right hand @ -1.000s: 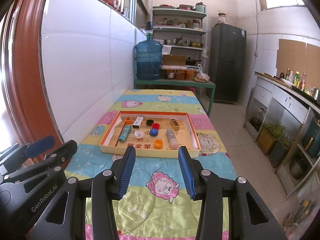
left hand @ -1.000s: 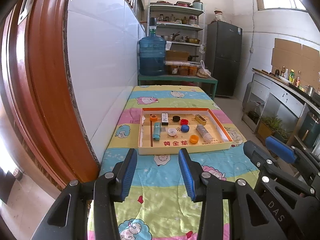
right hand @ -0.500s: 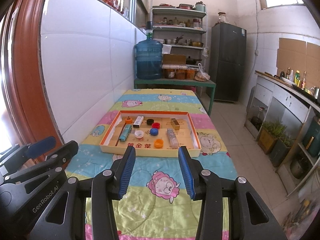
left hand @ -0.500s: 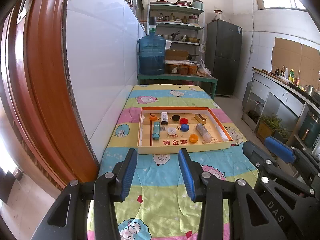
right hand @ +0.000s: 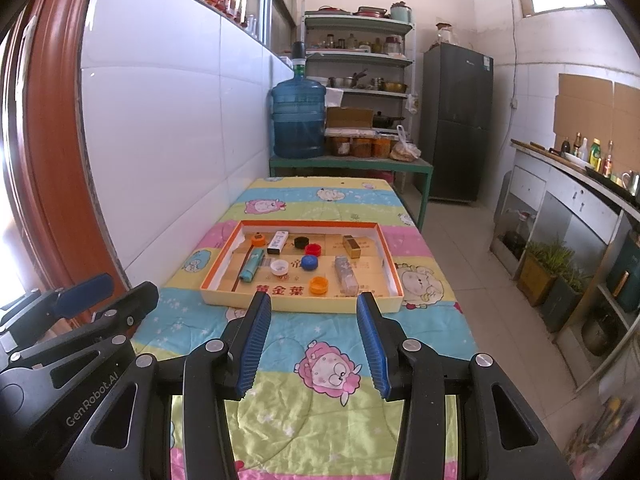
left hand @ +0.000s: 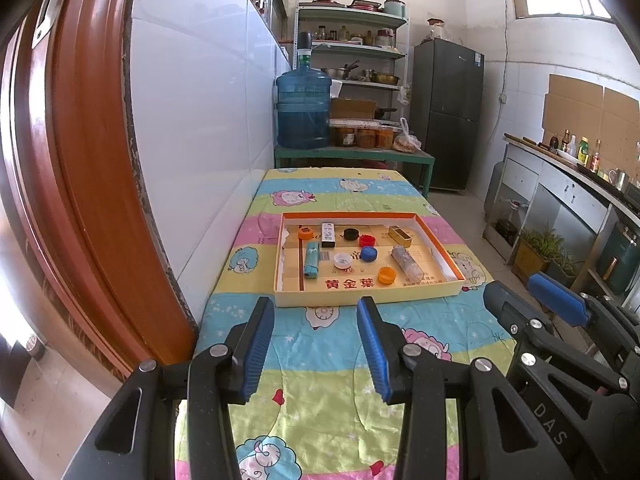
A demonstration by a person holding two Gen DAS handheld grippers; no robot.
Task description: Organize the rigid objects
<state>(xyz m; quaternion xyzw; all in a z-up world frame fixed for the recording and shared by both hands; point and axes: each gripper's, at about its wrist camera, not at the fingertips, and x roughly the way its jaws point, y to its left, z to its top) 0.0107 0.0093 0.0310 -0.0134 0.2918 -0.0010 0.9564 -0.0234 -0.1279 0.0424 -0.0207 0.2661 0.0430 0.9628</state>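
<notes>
A shallow cardboard tray (left hand: pixel 360 297) (right hand: pixel 296 303) with an orange rim lies mid-table on a cartoon-print cloth. Inside lie several bottle caps: orange (left hand: pixel 386 275), blue (left hand: pixel 368 254), red (left hand: pixel 366 240), black (left hand: pixel 350 234) and white (left hand: pixel 343 260). With them are a teal lighter (left hand: pixel 310 265), a white box (left hand: pixel 328 234), a gold box (left hand: pixel 400 235) and a clear tube (left hand: pixel 407 262). My left gripper (left hand: pixel 316 348) hovers open short of the tray's near edge, nothing between its blue pads. My right gripper (right hand: pixel 314 344) hangs beside it, open and empty too.
A tiled wall and a red-brown door frame (left hand: pixel 80 200) border the table's left side. Behind the table stands a green bench with a blue water jug (left hand: pixel 303 110) and jars, then shelves and a dark fridge (left hand: pixel 446 112). A counter (right hand: pixel 580 200) runs along the right.
</notes>
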